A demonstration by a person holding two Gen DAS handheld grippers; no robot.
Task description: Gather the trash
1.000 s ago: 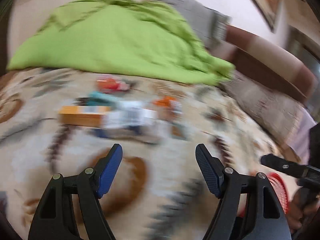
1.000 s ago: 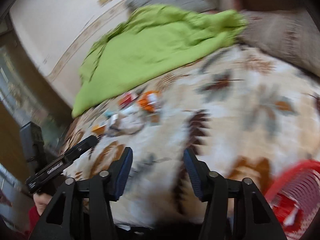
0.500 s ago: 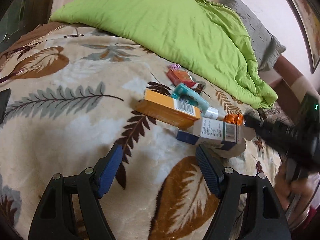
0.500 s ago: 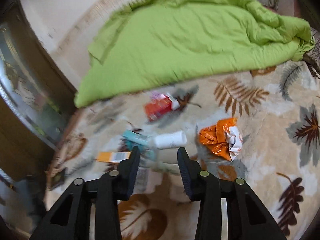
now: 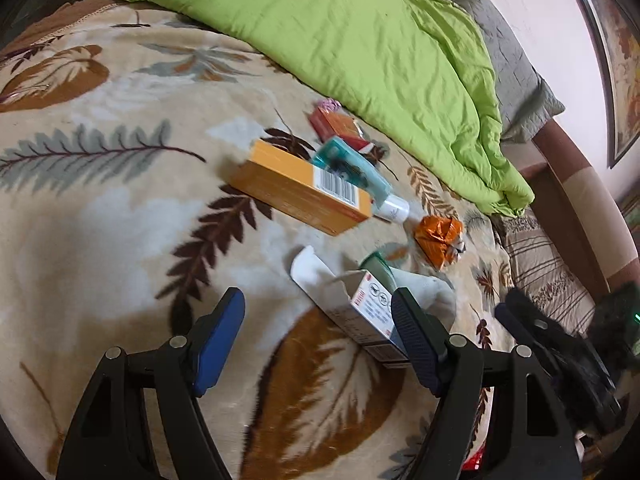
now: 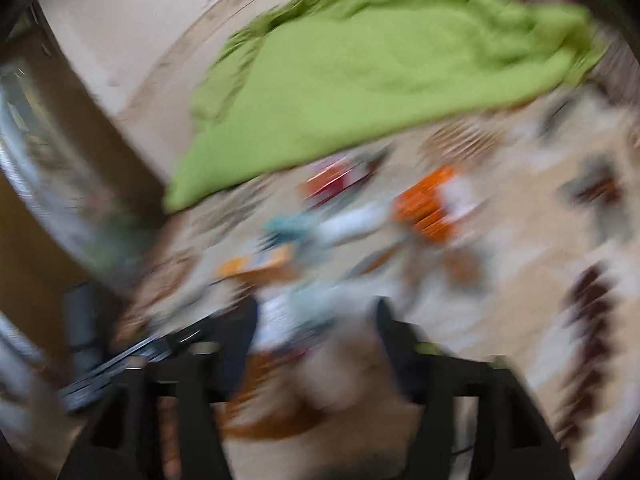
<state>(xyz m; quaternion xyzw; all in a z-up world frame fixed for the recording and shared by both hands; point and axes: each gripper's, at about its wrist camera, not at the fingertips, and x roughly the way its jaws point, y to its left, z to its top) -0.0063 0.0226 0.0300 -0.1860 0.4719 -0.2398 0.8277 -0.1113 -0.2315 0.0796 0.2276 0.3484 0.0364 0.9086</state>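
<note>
The left gripper (image 5: 316, 336) is hovering wide apart and empty over the blanket (image 5: 100, 220), leaving the litter to the right gripper (image 6: 316, 320), whose view is too blurred to tell its jaws' state. The white carton (image 5: 362, 312) is lying open-flapped just beside the left gripper's right finger; its contents are hidden. An orange box (image 5: 300, 188), tube (image 5: 356, 172) and wrapper (image 5: 438, 240) are lying beyond. No bin is clearly showing.
</note>
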